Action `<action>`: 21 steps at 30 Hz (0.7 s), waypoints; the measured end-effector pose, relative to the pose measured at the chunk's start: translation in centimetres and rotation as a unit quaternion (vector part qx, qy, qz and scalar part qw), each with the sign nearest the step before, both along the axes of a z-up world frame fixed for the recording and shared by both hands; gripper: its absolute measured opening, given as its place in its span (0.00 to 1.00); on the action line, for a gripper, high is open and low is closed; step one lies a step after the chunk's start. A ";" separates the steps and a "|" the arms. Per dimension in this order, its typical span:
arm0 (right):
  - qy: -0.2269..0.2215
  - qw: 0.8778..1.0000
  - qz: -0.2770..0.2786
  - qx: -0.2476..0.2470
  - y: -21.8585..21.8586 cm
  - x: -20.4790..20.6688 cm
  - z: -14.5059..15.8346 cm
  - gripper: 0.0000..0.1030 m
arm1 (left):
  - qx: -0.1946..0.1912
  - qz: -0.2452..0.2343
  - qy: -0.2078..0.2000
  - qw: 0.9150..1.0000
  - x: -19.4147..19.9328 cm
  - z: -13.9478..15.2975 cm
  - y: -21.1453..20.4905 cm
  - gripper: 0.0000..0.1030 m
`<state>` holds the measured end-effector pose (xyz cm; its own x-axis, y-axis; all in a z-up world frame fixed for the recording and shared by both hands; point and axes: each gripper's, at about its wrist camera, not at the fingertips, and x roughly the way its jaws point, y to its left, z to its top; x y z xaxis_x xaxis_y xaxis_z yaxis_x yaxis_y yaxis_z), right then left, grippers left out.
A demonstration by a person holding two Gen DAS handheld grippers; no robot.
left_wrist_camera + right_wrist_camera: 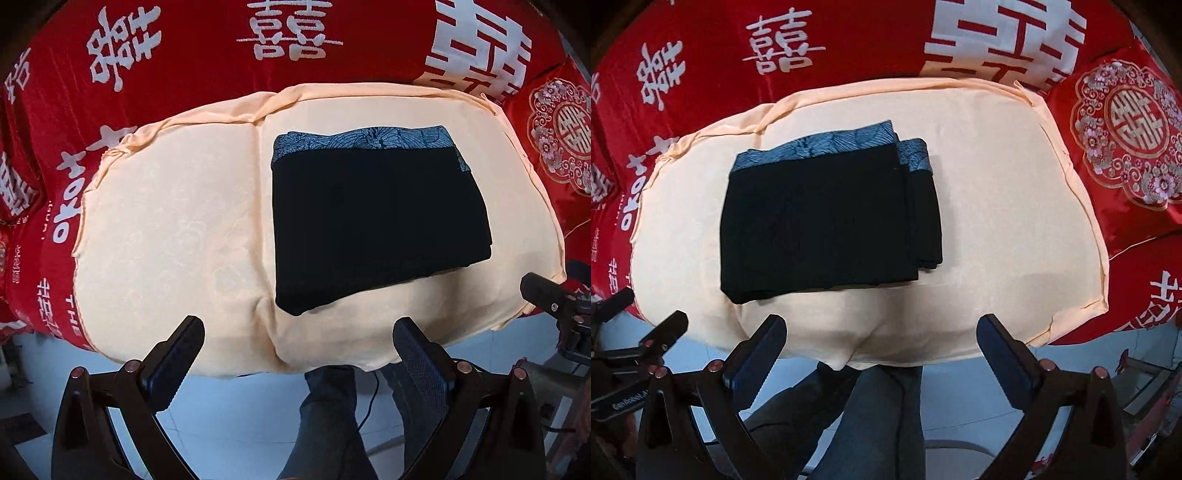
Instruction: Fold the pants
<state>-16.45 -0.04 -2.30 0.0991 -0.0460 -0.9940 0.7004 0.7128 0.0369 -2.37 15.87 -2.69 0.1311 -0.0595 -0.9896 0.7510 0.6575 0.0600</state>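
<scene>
The black pants (376, 225) (827, 218) lie folded in a neat stack on the cream cloth (173, 236) (1008, 206). A gray patterned band runs along the stack's far edge, at 12 o'clock. A red blanket (207, 48) (849, 40) with white signs lies under the cloth and around it. The left hand-held gripper (298, 334) is wide open and holds nothing, near the stack's 6 o'clock edge. The right hand-held gripper (881, 331) is wide open and empty too, at 5 o'clock from the stack.
</scene>
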 end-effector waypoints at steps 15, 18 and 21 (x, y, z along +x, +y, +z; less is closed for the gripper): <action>0.011 1.000 0.014 -0.013 1.5 0.7 1.7 1.00 | -0.002 0.000 -0.022 1.000 -0.7 1.9 0.1 1.00; 0.014 1.000 0.015 -0.014 1.7 0.8 1.7 1.00 | 0.000 0.000 -0.020 1.000 -0.8 1.9 0.1 1.00; 0.015 1.000 0.015 -0.014 1.7 0.8 1.7 1.00 | 0.002 0.004 -0.016 1.000 -0.7 1.9 0.1 1.00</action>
<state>-15.64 1.65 -0.63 0.0710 -0.0720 -0.9949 0.6797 0.7334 -0.0046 -3.07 15.98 -0.81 0.1638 -0.0539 -0.9850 0.7432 0.6633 0.0873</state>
